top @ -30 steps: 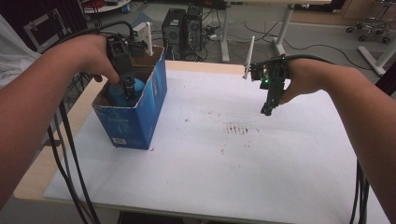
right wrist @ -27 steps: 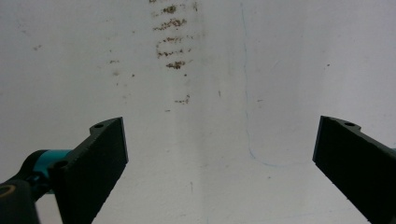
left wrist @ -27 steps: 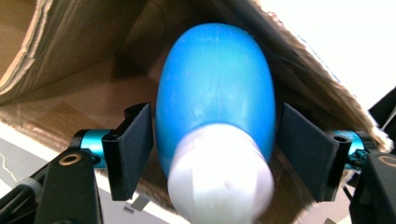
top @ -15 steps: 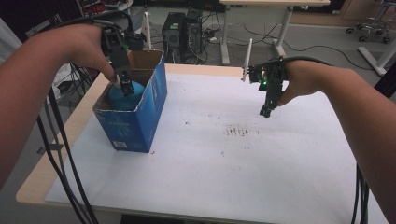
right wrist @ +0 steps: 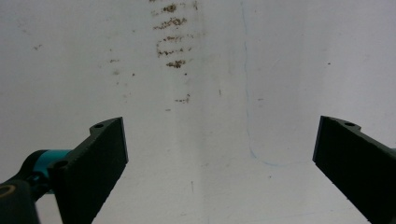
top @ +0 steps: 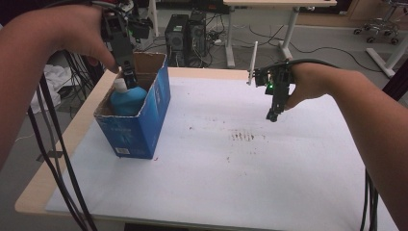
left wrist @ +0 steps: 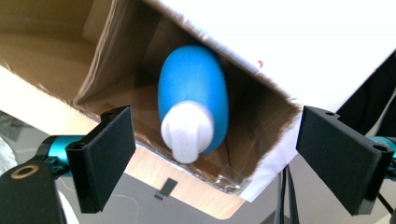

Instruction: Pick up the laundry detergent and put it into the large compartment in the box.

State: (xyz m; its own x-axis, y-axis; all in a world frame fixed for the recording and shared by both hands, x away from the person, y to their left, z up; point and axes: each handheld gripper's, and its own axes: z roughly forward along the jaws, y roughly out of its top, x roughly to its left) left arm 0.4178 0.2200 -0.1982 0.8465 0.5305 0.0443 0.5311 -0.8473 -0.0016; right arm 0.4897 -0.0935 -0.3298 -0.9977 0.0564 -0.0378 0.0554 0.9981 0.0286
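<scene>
A blue bottle [top: 127,98] with a white cap [top: 120,85] stands inside an open blue cardboard box [top: 139,130] on the left of the table. My left gripper [top: 129,76] hangs just above the bottle's cap, pointing down into the box. In the left gripper view the bottle [left wrist: 194,100] and its cap [left wrist: 187,130] lie between and below the jaws, apart from both pads; the left gripper [left wrist: 212,163] has just been opening and holds nothing. My right gripper [top: 273,115] hovers over the white table top at the right, and in its own view the right gripper [right wrist: 219,168] stands open over bare surface.
The white table sheet [top: 231,173] bears a patch of brown smudges [top: 242,136] near its middle. Black cables [top: 57,159] hang off the table's left edge. Computer towers [top: 185,31] and desk legs stand on the floor beyond the far edge.
My left gripper has risen out of the box and its jaws have spread, leaving the blue bottle standing in the box. The right hand has stayed where it was.
</scene>
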